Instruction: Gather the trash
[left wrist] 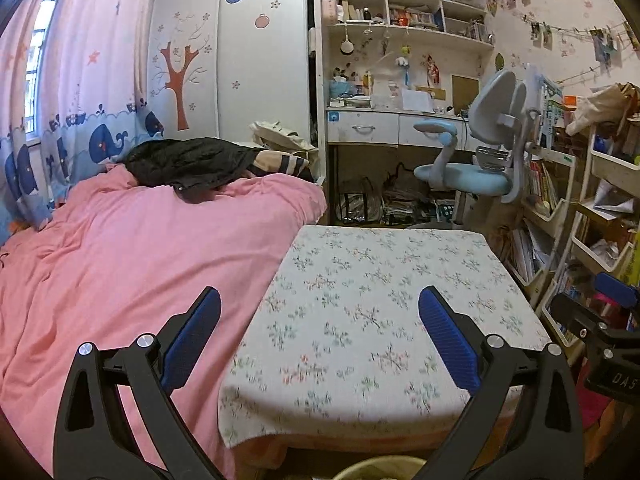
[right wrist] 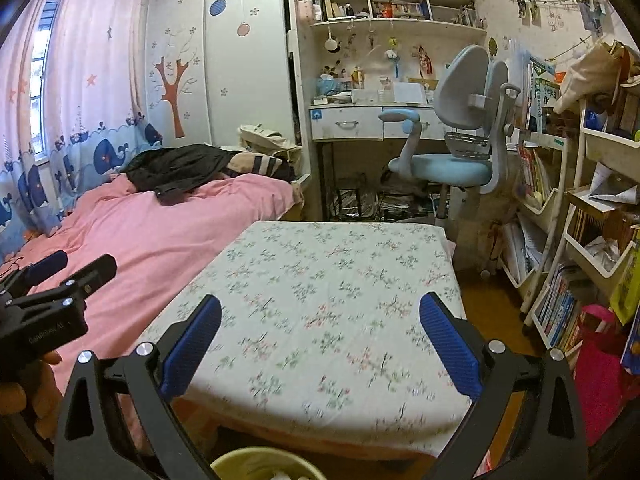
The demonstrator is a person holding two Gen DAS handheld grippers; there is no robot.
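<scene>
While both wide-open, empty: bin [right wrist: 266, 465] of trash just below right tool [right wrist: 320, 320], left tool [left wrist: 320, 312].

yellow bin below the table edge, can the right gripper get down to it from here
Probably yes: the right gripper is open and empty, and the yellow bin sits right beneath it, nearer than the floral table, nothing between.

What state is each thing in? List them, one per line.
Left claw: open, nothing between its pads.
Right claw: open, nothing between its pads.
Table: covered by a floral cloth, nothing on it.
Bin: open-topped, white scraps inside, at the table's near edge.
Drawer: shut.
Chair: turned side-on to the desk.
Bed: pink cover rumpled, dark clothing heaped at the far end.
</scene>
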